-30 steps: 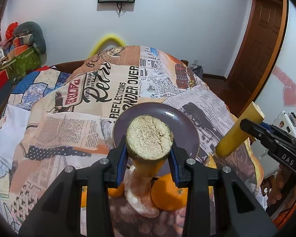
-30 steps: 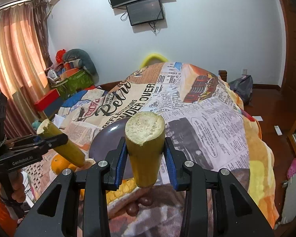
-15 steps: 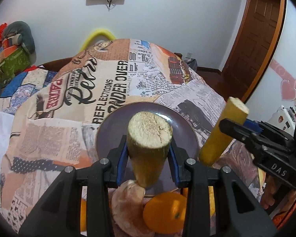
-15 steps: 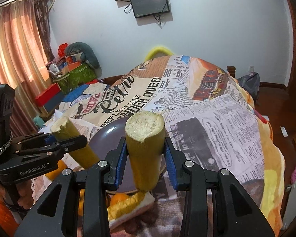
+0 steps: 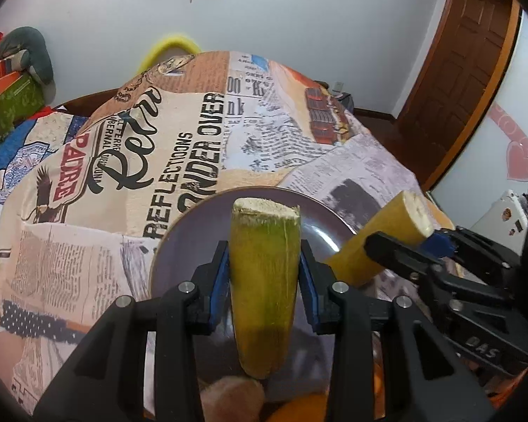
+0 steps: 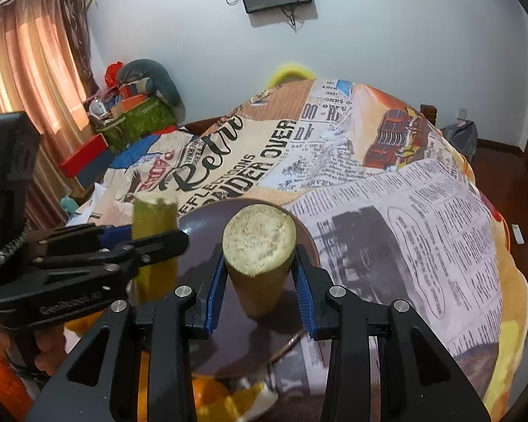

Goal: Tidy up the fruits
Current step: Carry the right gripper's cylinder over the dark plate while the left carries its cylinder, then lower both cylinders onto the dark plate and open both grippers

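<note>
2 close downward wrist views, shared plate [image 5: 320,211]

Both claws, left [image 5: 264,274] and right [image 6: 258,274], have carried their cane pieces down over the plate [image 5: 179,232].

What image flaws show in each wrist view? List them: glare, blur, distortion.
Left wrist view: fisheye bends the door frame; a pale glare streak lies on the purple plate; the fruit at the bottom edge is blurred. Right wrist view: sunlit curtain glows orange; dark vignette fills the corners.
</note>
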